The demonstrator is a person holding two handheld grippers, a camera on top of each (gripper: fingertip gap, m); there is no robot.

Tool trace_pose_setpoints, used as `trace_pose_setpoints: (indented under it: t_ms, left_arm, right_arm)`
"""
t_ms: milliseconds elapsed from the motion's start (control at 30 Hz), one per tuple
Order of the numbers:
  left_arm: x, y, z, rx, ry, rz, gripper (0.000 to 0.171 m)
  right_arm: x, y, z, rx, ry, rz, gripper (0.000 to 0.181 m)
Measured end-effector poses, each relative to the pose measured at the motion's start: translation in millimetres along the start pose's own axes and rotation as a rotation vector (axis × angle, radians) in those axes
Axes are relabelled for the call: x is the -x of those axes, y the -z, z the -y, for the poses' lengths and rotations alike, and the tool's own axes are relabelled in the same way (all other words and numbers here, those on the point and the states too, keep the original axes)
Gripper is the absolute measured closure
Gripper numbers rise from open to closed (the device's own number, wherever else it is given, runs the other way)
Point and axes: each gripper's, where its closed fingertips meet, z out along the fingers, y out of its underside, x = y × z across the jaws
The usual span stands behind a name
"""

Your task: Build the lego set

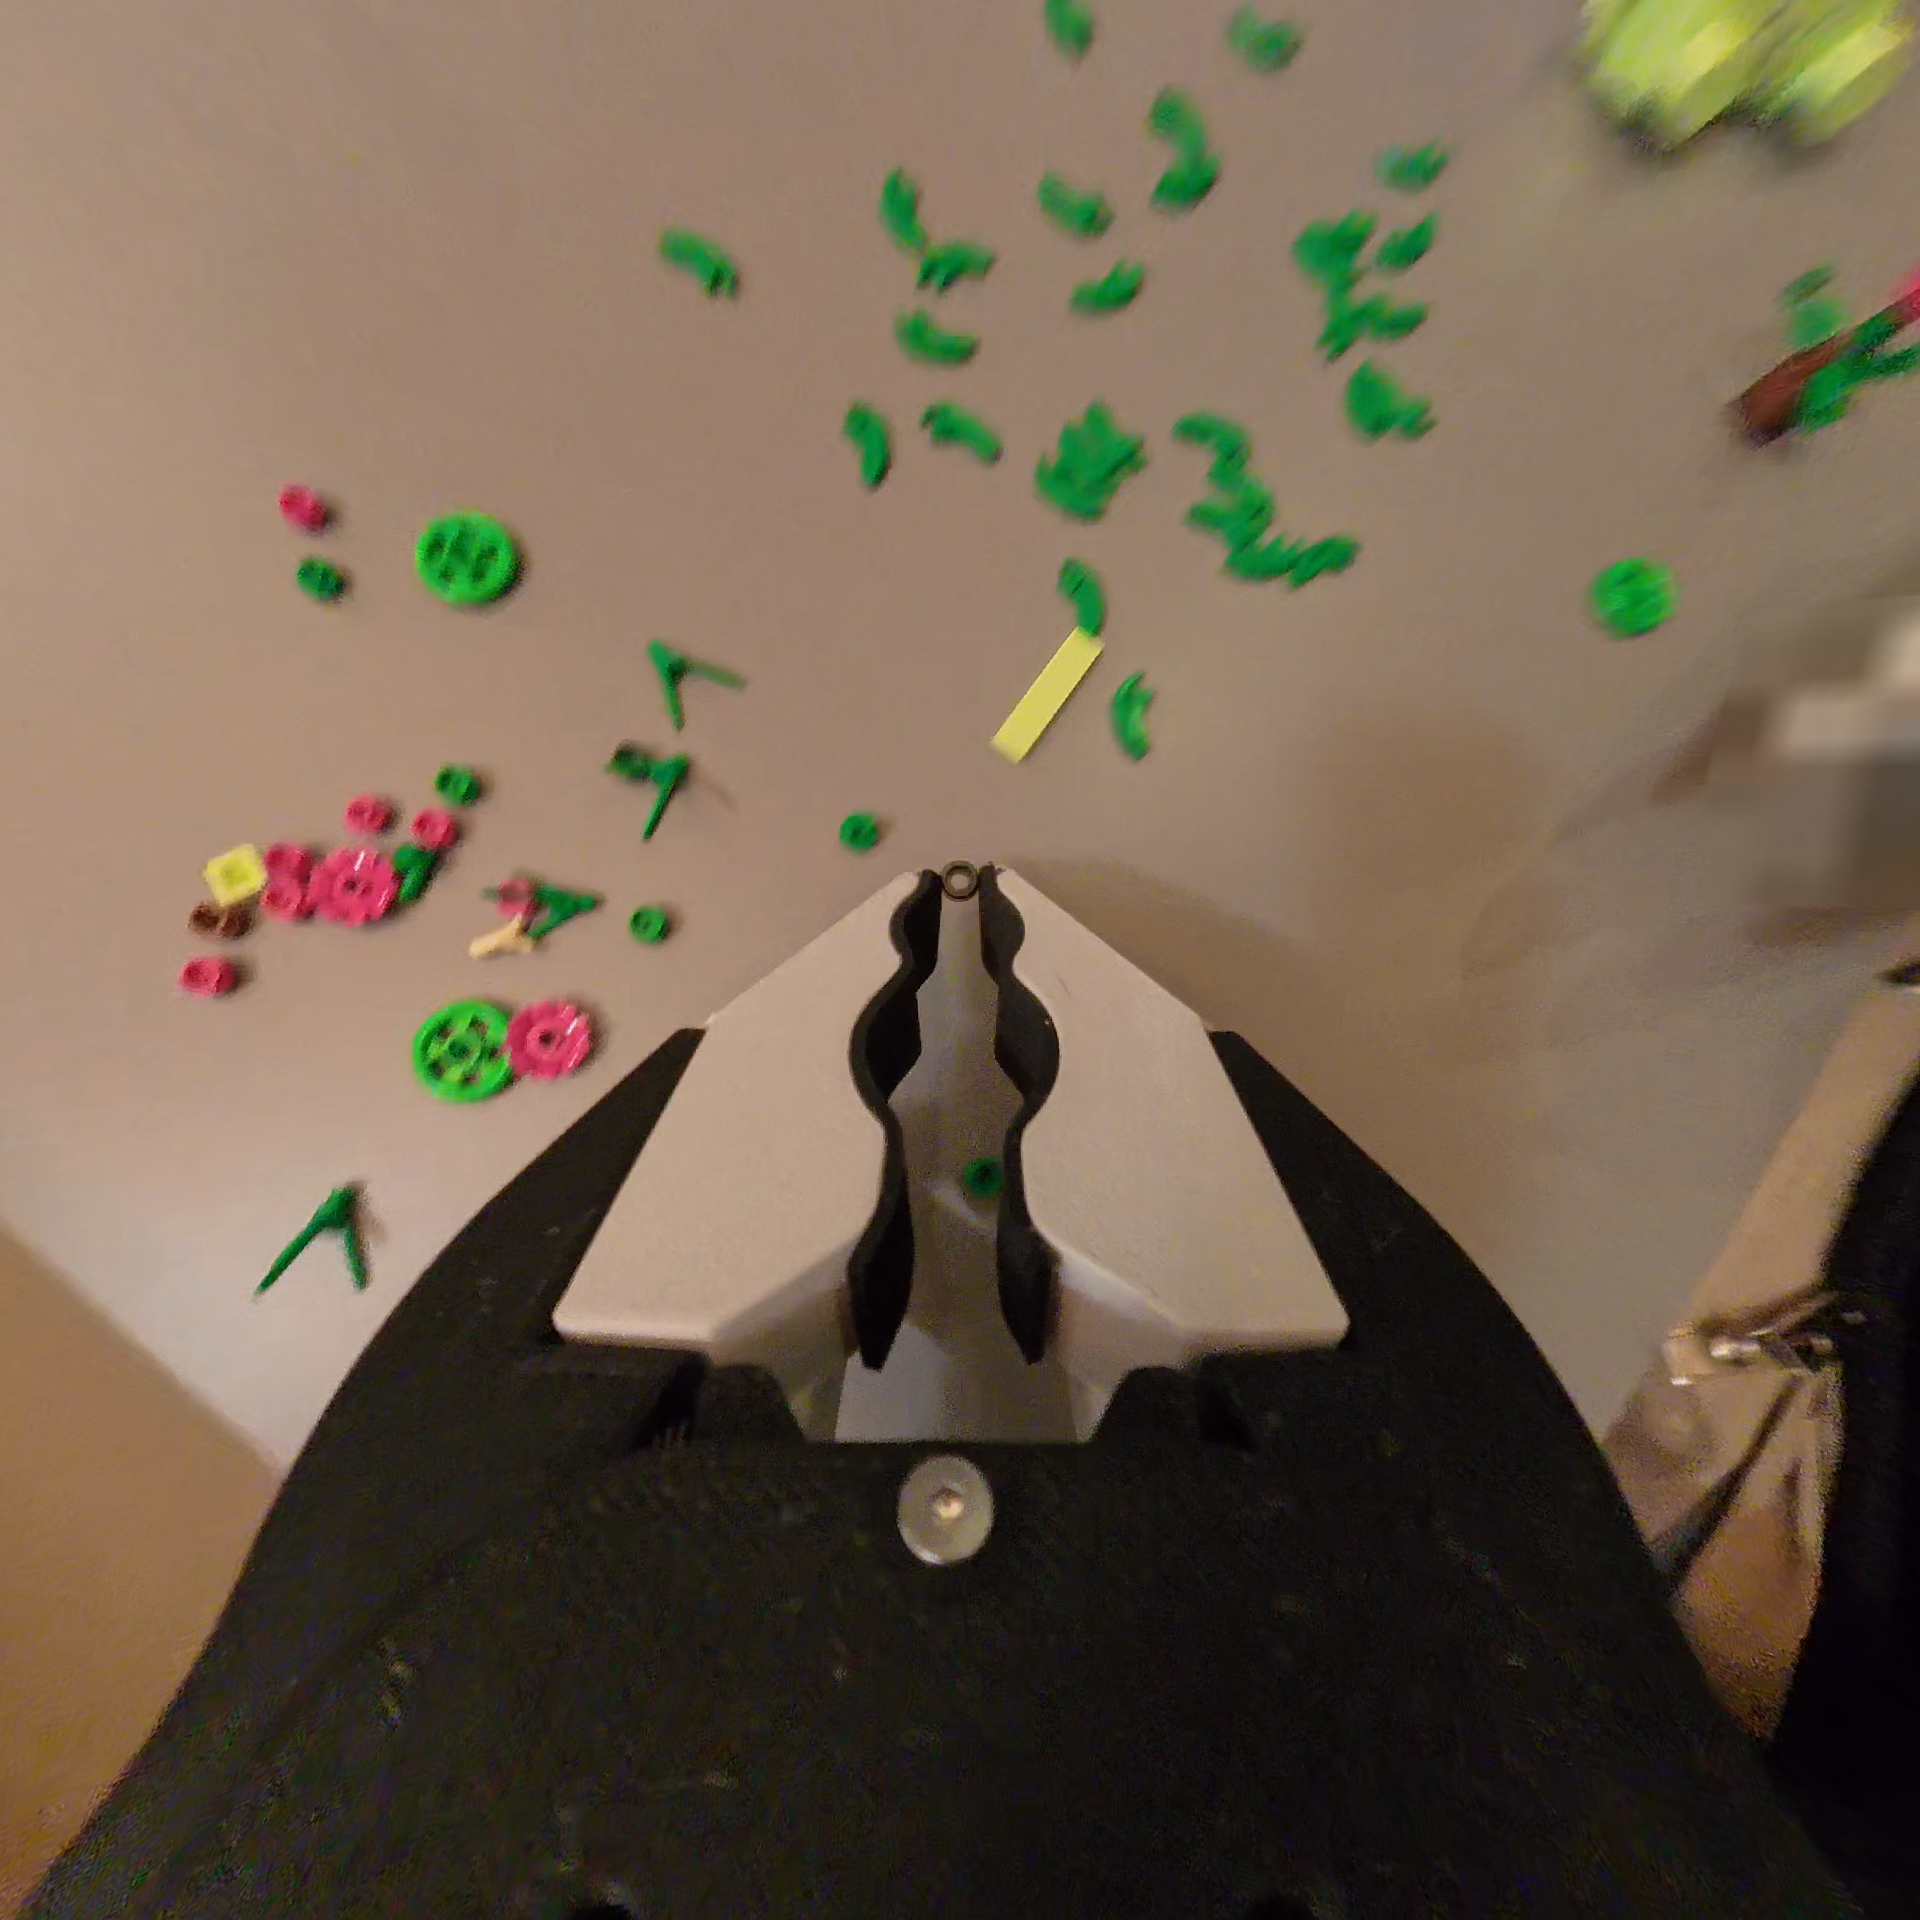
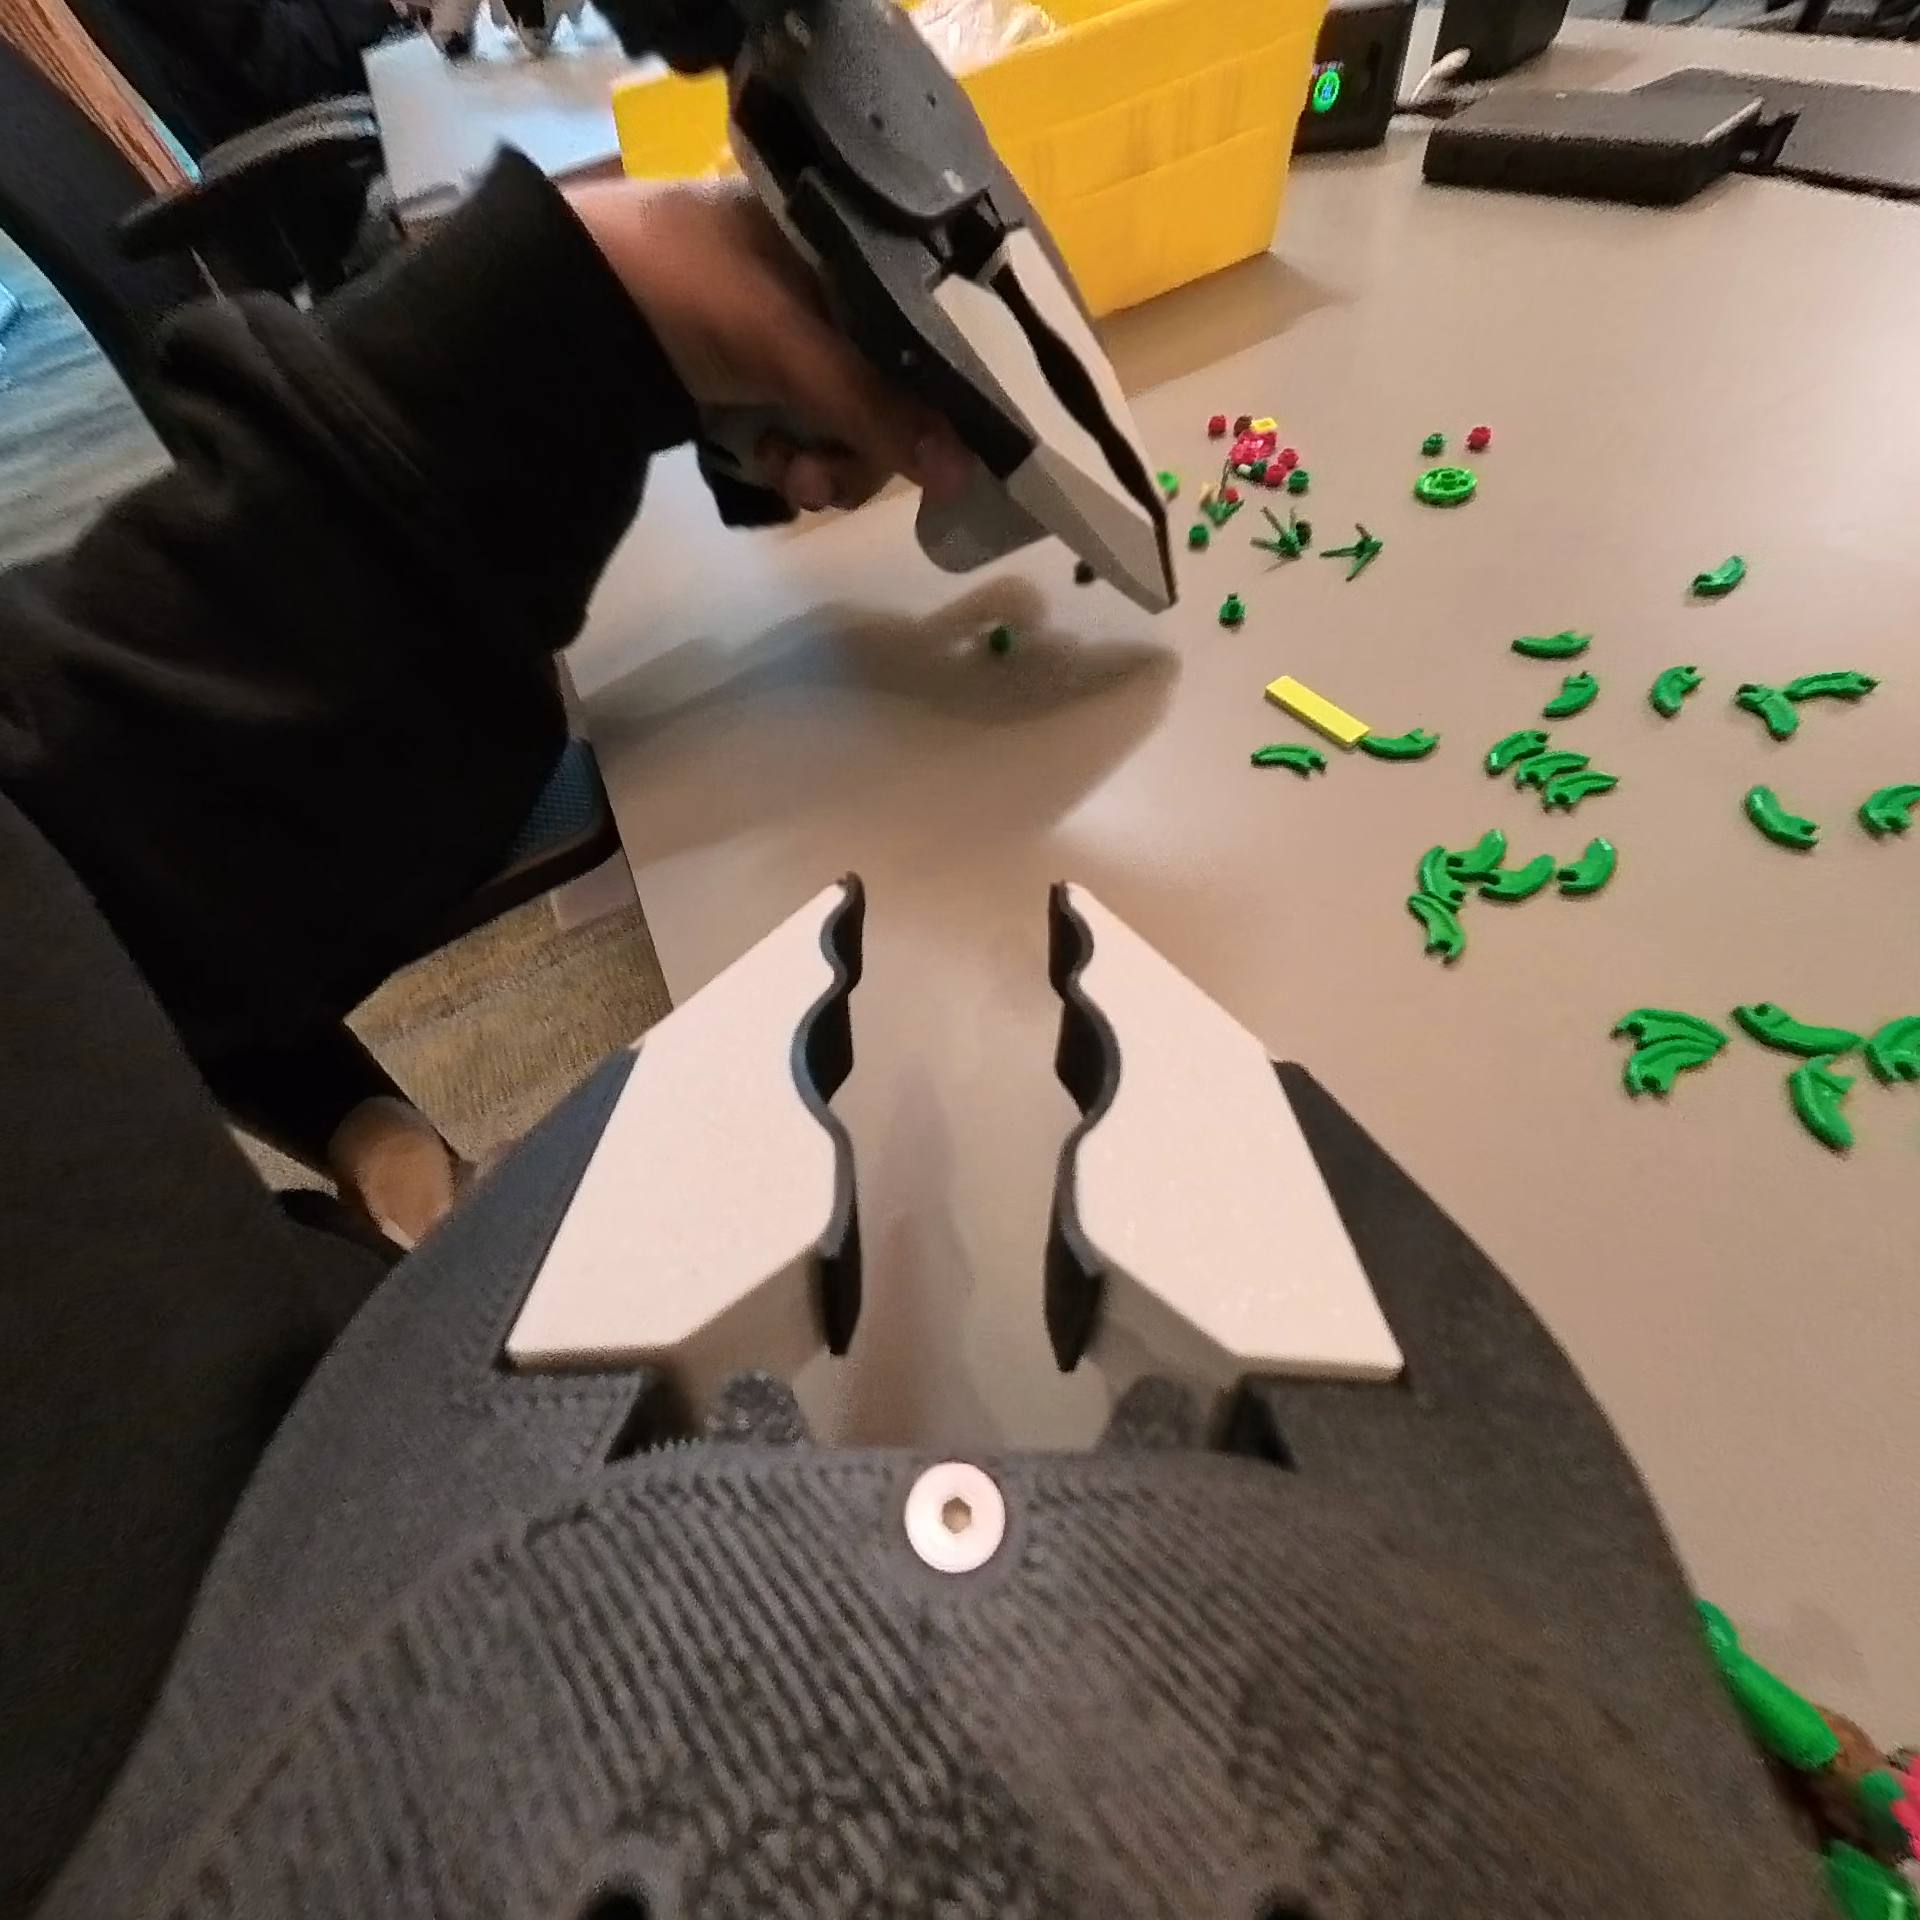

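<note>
Nearest the lens in the left wrist view is our left gripper [image 1: 958, 881], its jaws nearly together and pinching a tiny dark ring [image 1: 958, 882] right at the tips. In our judgement we hold it this high, clear of the table [image 1: 312, 260], so the small piece can be carried to wherever it belongs without brushing the loose parts below.

Our right gripper [image 2: 954, 902] stands with its jaws well apart and nothing between them — likely waiting over the near, bare part of the table to receive or steady something. From that view the left gripper shows farther off, tilted steeply down, tips just above the tabletop and near a small green stud [image 2: 1000, 640].

The set itself is mostly unbuilt, scattered flat across the table: many curved green leaves [image 1: 1086, 468] toward the far middle, a cluster of pink flower pieces [image 1: 351, 885] to the left, green wheel-like discs [image 1: 465, 557], thin green stems [image 1: 686, 675], and one yellow strip [image 1: 1047, 696]. A partly built bit of green, brown and pink [image 2: 1839, 1766] shows at the lower right edge of the right wrist view — too cropped to describe further. A yellow bin [image 2: 1143, 156] sits at the far side.
</note>
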Motion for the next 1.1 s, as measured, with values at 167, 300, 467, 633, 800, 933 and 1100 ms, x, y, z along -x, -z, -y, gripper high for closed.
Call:
trace_pose_setpoints:
  t_ms: [167, 300, 467, 633, 800, 933, 1100]
  left_arm:
    - [-64, 38, 71, -0.453, 0.062, -0.479, 0.167]
    - [-121, 79, 105, -0.665, 0.097, -0.944, 0.168]
    - [-173, 92, 119, -0.686, 0.103, -1.294, 0.168]
    - [-202, 93, 124, -0.667, 0.122, -1.453, 0.168]
    - [-203, 88, 125, -0.660, 0.148, -1.457, 0.168]
    - [-200, 90, 126, -0.673, 0.162, -1.469, 0.168]
    - [-198, 90, 125, -0.671, 0.162, -1.460, 0.169]
  right_arm:
    - [-11, 31, 37, -0.203, 0.080, -0.032, 0.149]
    - [-16, 69, 81, -0.360, 0.341, -0.171, 0.158]
    - [-2, 89, 108, -0.380, 0.694, -0.284, 0.162]
    - [-1, 96, 117, -0.374, 0.884, -0.374, 0.169]
    - [2, 98, 115, -0.365, 0.877, -0.344, 0.168]
    - [1, 95, 113, -0.340, 0.890, -0.351, 0.170]
    - [0, 92, 112, -0.331, 0.904, -0.366, 0.173]
